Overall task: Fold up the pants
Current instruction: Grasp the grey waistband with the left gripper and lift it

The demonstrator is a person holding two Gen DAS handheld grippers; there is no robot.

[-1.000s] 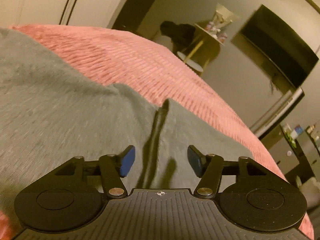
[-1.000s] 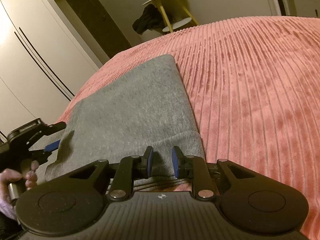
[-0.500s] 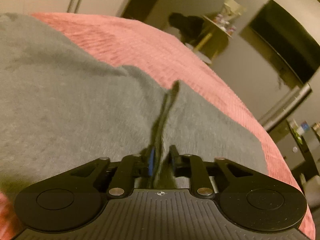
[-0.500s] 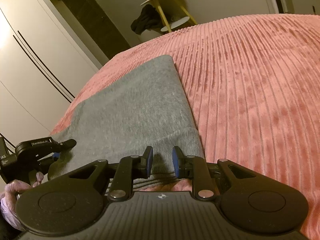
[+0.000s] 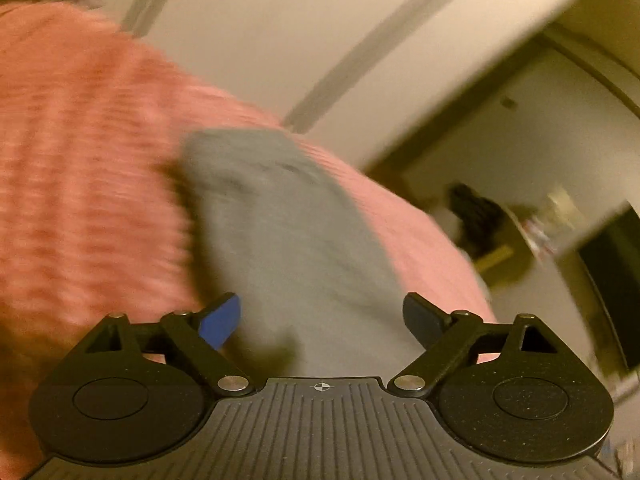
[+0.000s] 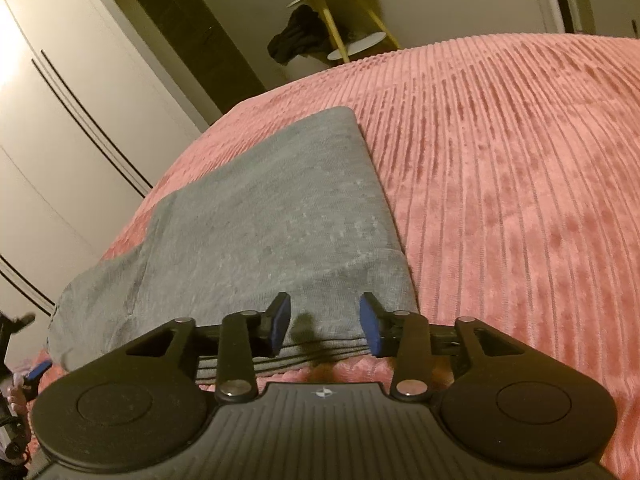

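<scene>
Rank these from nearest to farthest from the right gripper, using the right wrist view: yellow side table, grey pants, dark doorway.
1. Grey pants: directly under the right gripper, whose jaws are opening.
2. Yellow side table: beyond the bed's far edge, centre top.
3. Dark doorway: in the far wall, upper left.

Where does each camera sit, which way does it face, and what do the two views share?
Left wrist: rides the left tongs, aimed along the grey pants toward the wardrobe; blurred; jaws opening, clear of the cloth.
Right wrist: rides the right tongs, aimed down the pants and pink bedspread; jaws opening over the hem; a hand shows at left.
Shared: pants, bedspread, yellow side table.
</scene>
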